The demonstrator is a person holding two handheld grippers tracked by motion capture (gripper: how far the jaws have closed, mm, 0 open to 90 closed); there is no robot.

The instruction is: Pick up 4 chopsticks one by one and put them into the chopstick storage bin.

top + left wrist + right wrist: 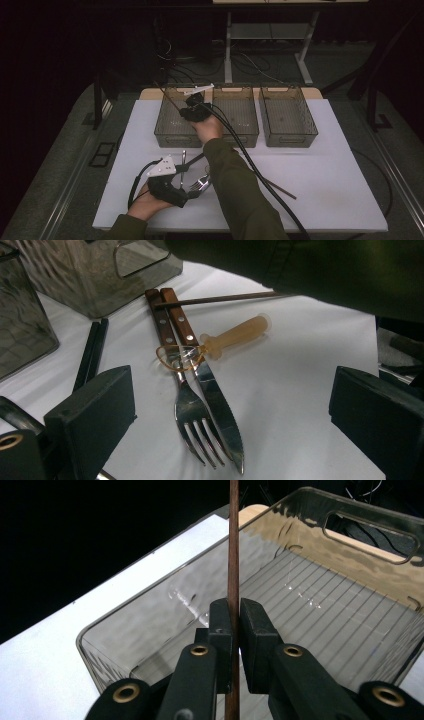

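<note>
My right tool (235, 617) is clamped on a brown chopstick (233, 540), held over the left bin (125, 625). The grip is narrow, so it may pivot or catch the rim. My left tool (235, 415) is apart over the fork (192, 415).

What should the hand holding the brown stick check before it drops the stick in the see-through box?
1. Stick gripped: ok. The right gripper is shut on the brown chopstick.
2. Over the box: ok. The gripper hangs above the left bin.
3. Room in the box: ok. Its ribbed floor looks bare.
4. Stick will fit: cannot tell. It pokes out past the far rim.
5. Other hand out of the way: ok. The left gripper rests open by the fork and knife.
</note>
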